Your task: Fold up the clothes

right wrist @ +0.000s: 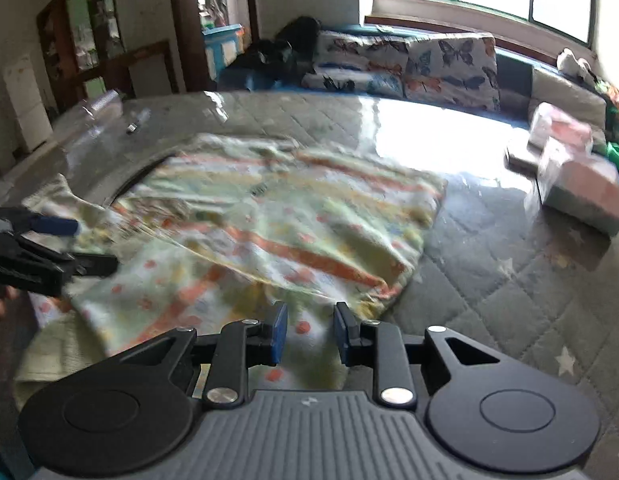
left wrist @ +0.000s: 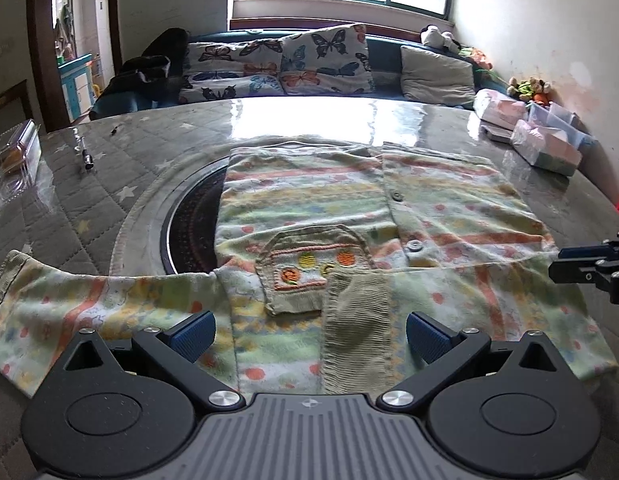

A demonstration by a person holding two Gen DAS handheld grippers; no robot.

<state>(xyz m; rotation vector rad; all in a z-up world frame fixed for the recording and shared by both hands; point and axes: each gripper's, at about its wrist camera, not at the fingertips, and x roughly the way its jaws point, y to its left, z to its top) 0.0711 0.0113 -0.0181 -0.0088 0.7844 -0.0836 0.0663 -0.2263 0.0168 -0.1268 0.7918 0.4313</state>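
A pastel striped cardigan (left wrist: 309,200) lies spread on the table, buttons up, with a knitted pocket (left wrist: 305,268) near me. One sleeve is folded across the front, its ribbed cuff (left wrist: 357,332) beside the pocket. The other sleeve (left wrist: 69,312) stretches out to the left. My left gripper (left wrist: 311,336) hovers open over the near hem, its blue pads wide apart with nothing between them. My right gripper (right wrist: 311,330) stands open with a narrower gap above the cardigan (right wrist: 277,220) at its near right corner. It also shows at the right edge (left wrist: 589,268) in the left wrist view.
The table (left wrist: 389,120) has a grey quilted star cover under a glossy sheet, and a dark round inset (left wrist: 193,216) partly under the cardigan. Wrapped tissue packs (left wrist: 545,148) sit at the right, a clear plastic box (left wrist: 13,152) and a small metal tool (left wrist: 85,156) at the left. A sofa with butterfly cushions (left wrist: 309,60) stands behind.
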